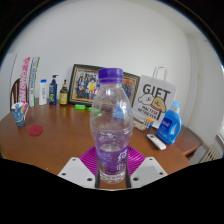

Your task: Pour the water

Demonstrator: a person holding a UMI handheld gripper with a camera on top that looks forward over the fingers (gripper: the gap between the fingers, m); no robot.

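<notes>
Two pink-padded fingers of your gripper (112, 170) clamp the water bottle (111, 122), upright above the wooden table (60, 145), purple cap on. Nothing poured yet; a small cup (20, 115) stands well apart, leftward.

Clear water bottle (111, 125) with a purple cap sits upright right between the gripper (111, 166) fingers — the pink pads hug its base, though I can't tell if they're actually pressing. It's over a wooden table (60, 145). Beyond it: a framed picture (85, 82), a white gift bag (155, 103), a blue jug (170, 124) and a few small bottles (50, 92).
</notes>
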